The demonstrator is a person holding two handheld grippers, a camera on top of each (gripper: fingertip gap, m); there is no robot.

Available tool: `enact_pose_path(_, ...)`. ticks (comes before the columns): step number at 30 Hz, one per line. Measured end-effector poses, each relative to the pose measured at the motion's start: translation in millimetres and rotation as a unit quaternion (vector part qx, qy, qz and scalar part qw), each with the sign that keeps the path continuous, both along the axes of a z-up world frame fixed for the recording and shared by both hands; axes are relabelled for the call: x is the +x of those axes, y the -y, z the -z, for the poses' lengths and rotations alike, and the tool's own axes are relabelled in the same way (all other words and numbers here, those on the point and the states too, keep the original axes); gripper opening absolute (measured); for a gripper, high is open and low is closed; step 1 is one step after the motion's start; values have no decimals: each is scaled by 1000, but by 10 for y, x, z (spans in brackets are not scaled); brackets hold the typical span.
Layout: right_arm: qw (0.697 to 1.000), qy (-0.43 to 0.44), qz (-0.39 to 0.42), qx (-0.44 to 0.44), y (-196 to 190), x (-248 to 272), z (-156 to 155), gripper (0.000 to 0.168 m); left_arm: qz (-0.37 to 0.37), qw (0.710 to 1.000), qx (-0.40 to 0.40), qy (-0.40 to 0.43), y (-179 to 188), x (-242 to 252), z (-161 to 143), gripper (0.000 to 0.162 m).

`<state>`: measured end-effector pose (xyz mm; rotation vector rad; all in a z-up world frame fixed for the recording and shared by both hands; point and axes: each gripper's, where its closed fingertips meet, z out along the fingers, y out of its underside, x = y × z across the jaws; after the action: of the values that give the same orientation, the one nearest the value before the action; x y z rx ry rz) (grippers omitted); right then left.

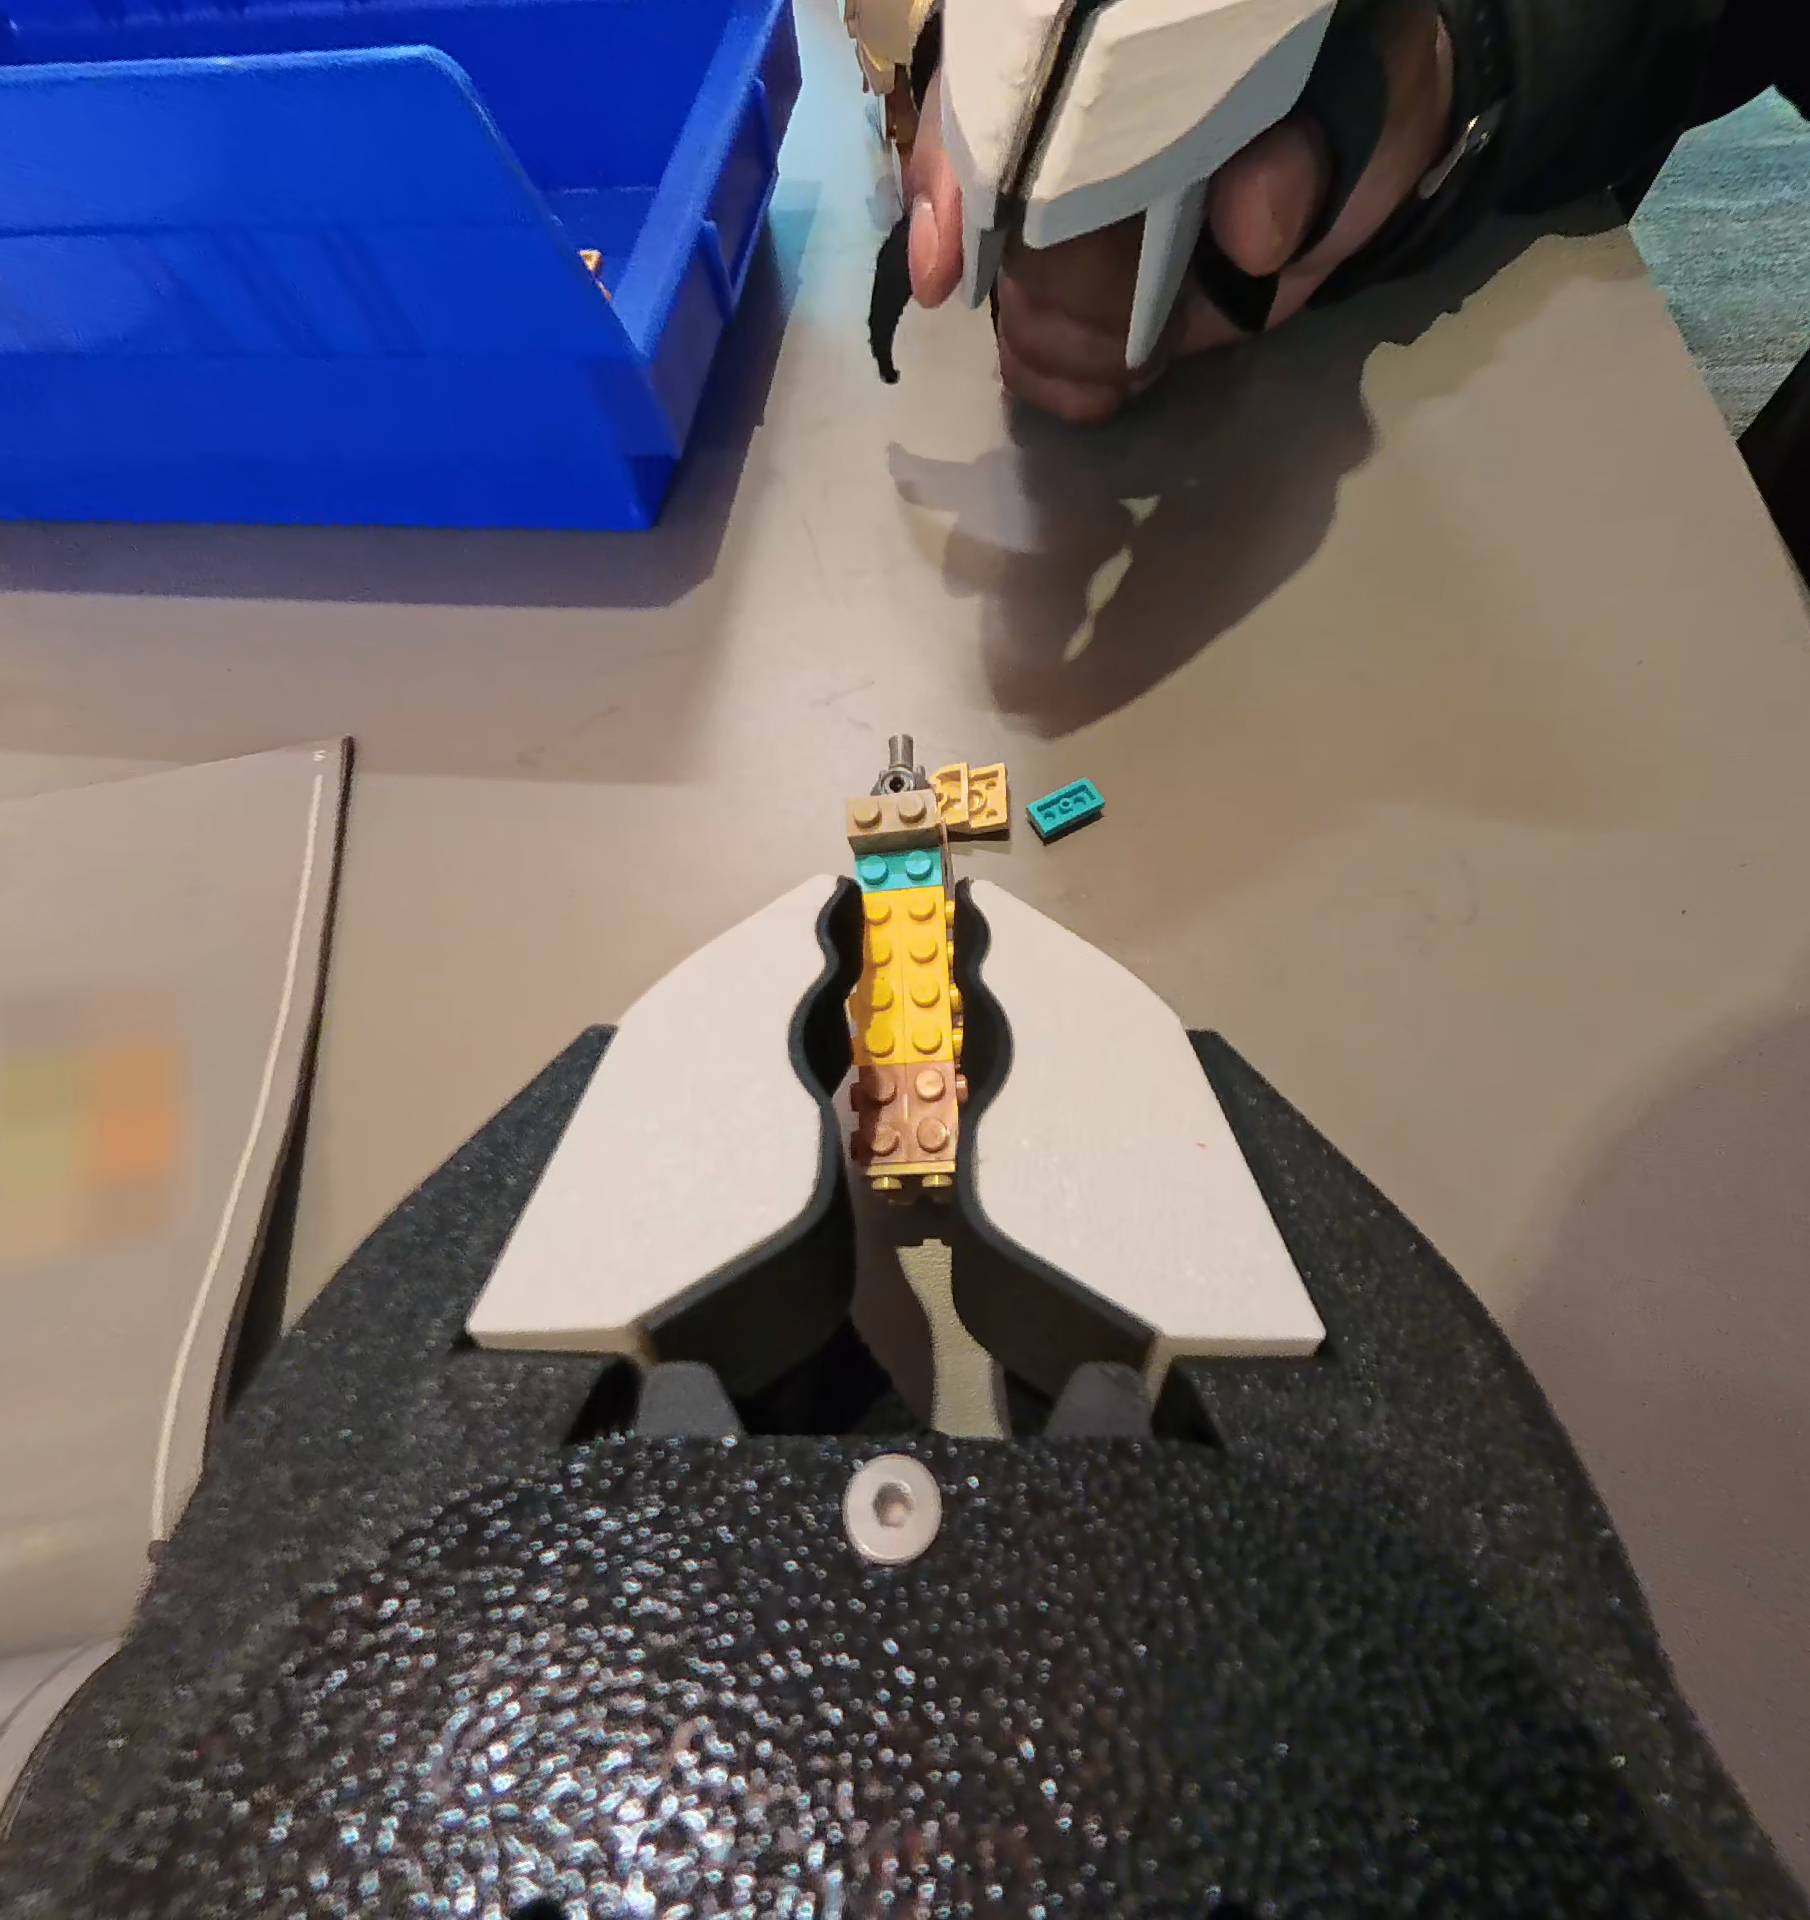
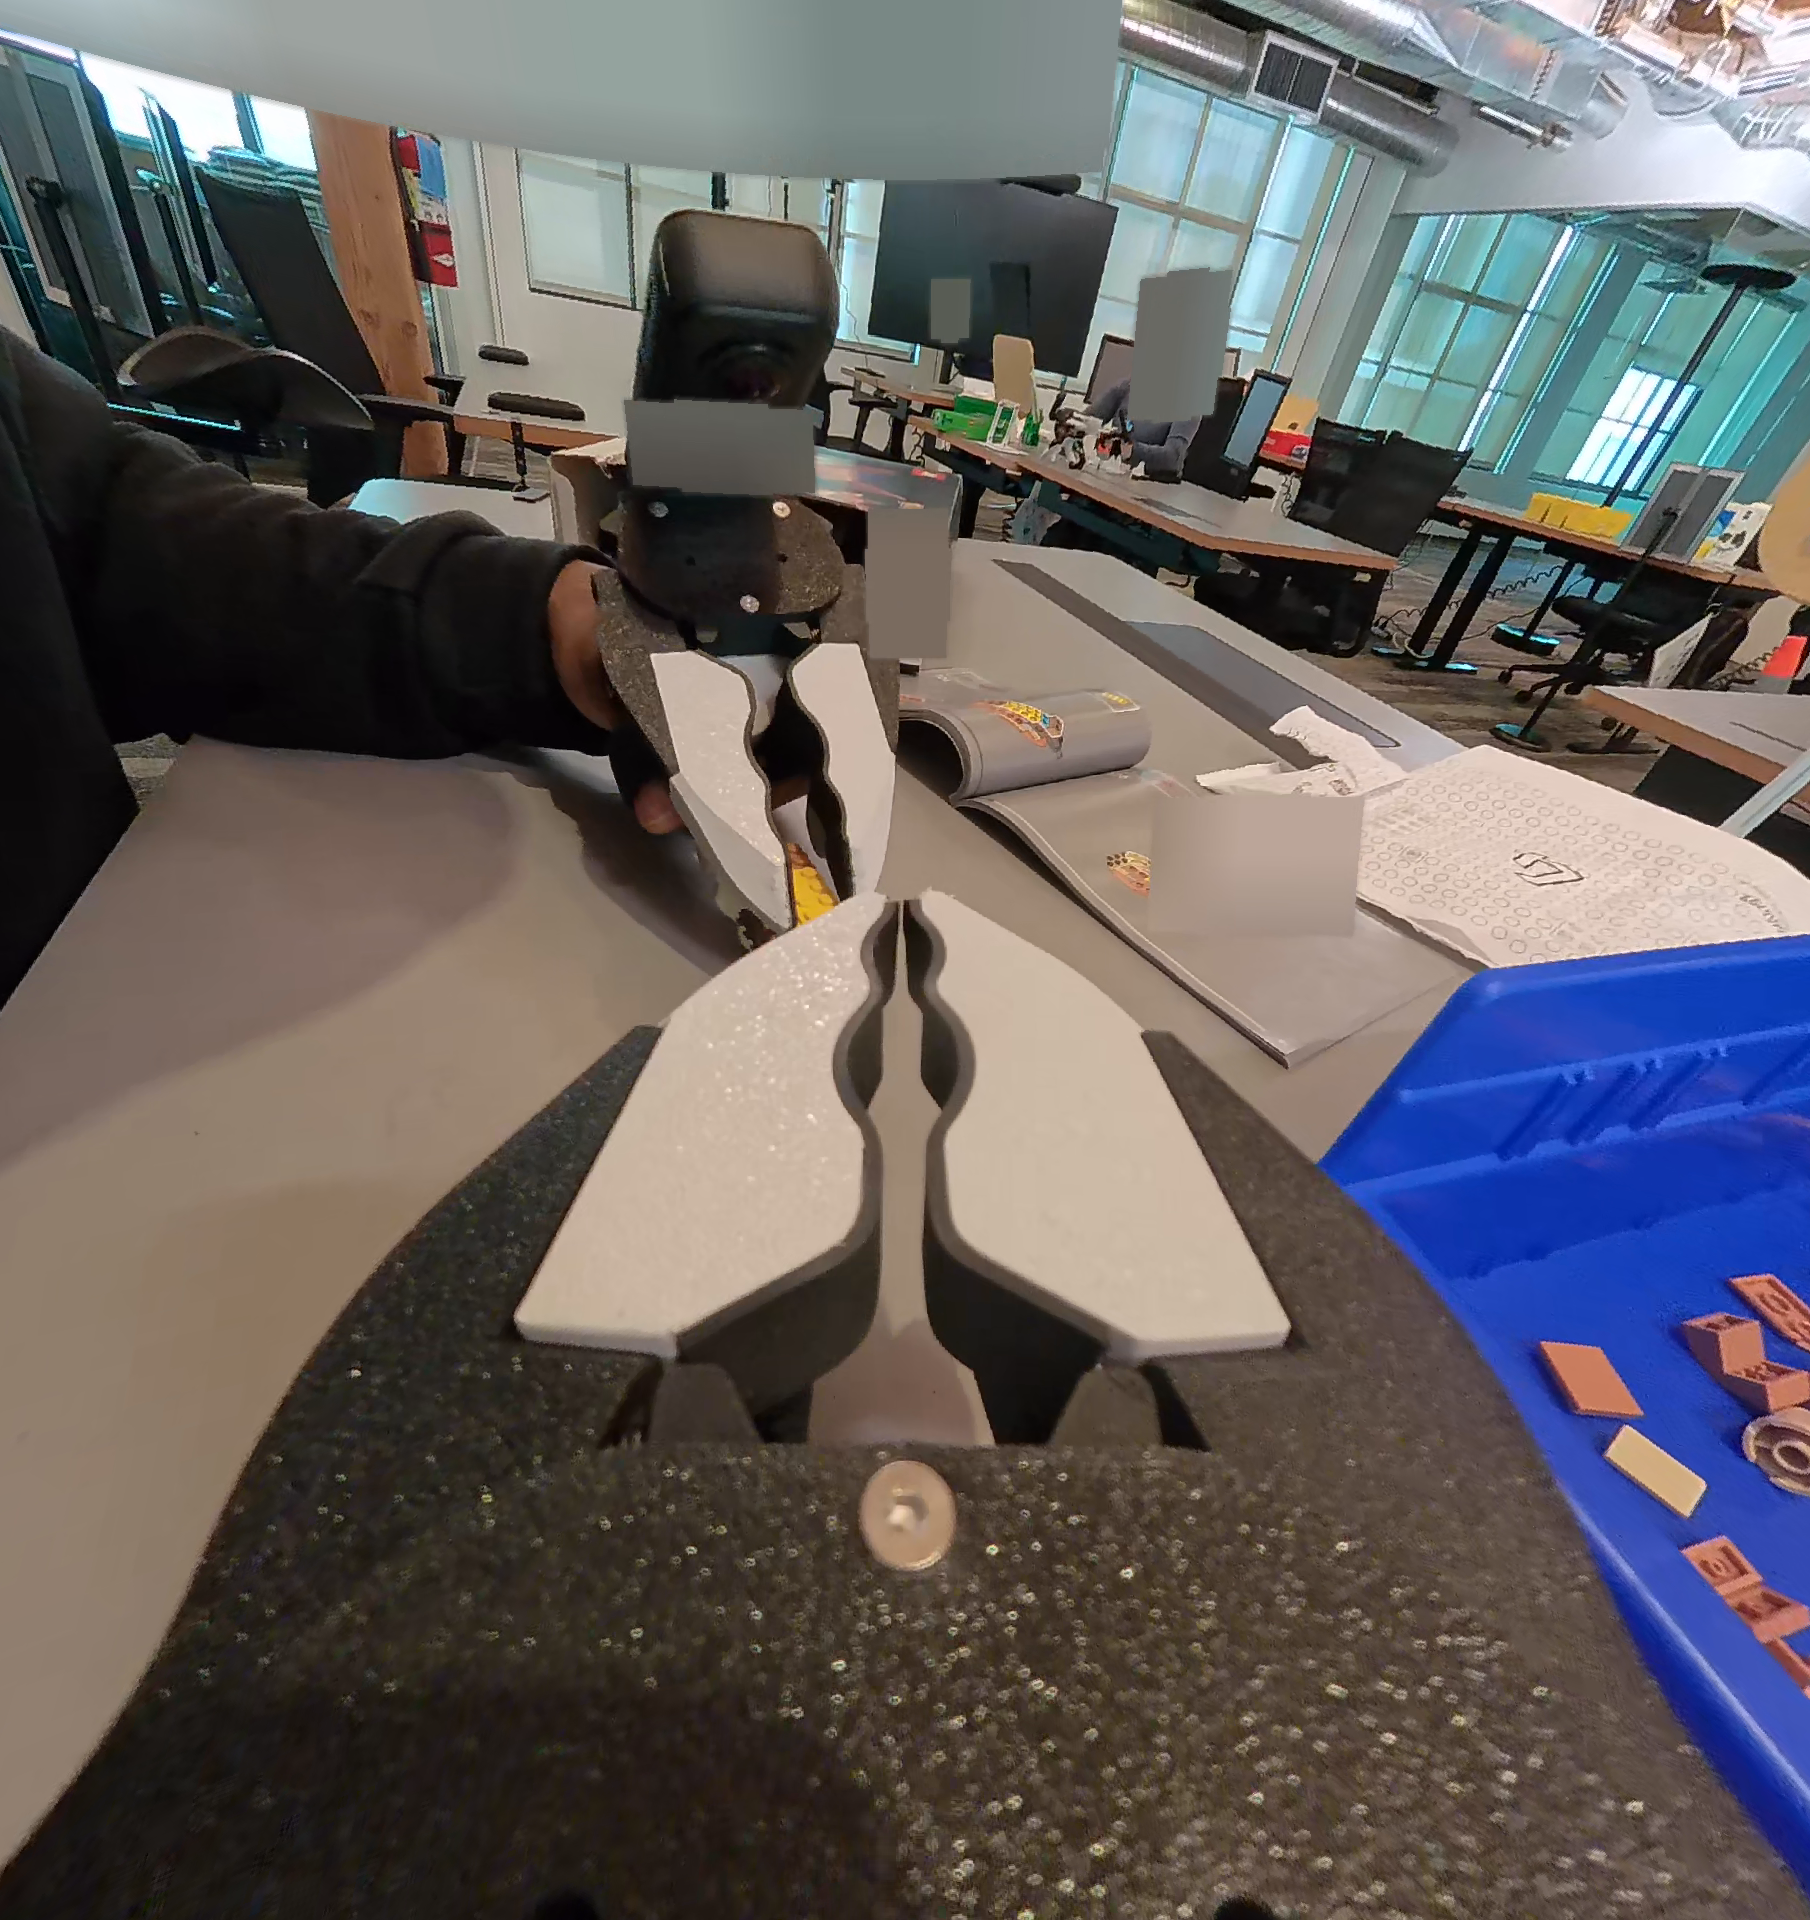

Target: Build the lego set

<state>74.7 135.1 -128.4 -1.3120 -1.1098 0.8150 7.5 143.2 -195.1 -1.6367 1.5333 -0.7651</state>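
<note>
My left gripper (image 1: 901, 891) is shut on a long lego assembly (image 1: 906, 1003) of yellow, brown, teal and tan bricks, held low over the grey table (image 1: 1348, 987). A grey pin sticks out at its far end. A loose tan piece (image 1: 974, 798) and a small teal plate (image 1: 1067, 808) lie just beyond it to the right. My right gripper (image 2: 903, 906) is shut with nothing visible between its fingers. It points at the left gripper (image 2: 813, 909) and its yellow bricks (image 2: 809, 894). The right gripper also shows in the left wrist view (image 1: 1077, 187), held by a gloved hand at the far side.
A blue parts bin (image 1: 309, 312) stands far left in the left wrist view. The right wrist view shows it (image 2: 1607, 1143) at the right, with several brown pieces (image 2: 1774, 1371). An open instruction booklet (image 2: 1140, 831) and a white printed bag (image 2: 1555, 862) lie on the table. The booklet (image 1: 101, 1039) also lies left of my left gripper. The tips of one gripper are about 10 cm away from the tips of the other. The left tips stand about 4 cm off the small teal plate (image 1: 1067, 808).
</note>
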Motion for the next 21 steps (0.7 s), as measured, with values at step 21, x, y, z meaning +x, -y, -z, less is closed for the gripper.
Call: enact_pose_path(21, 1000, 13, -5, 8, 34, -15, 25, 1, -90, 814, -437, 372, -496, -376, -733, 15)
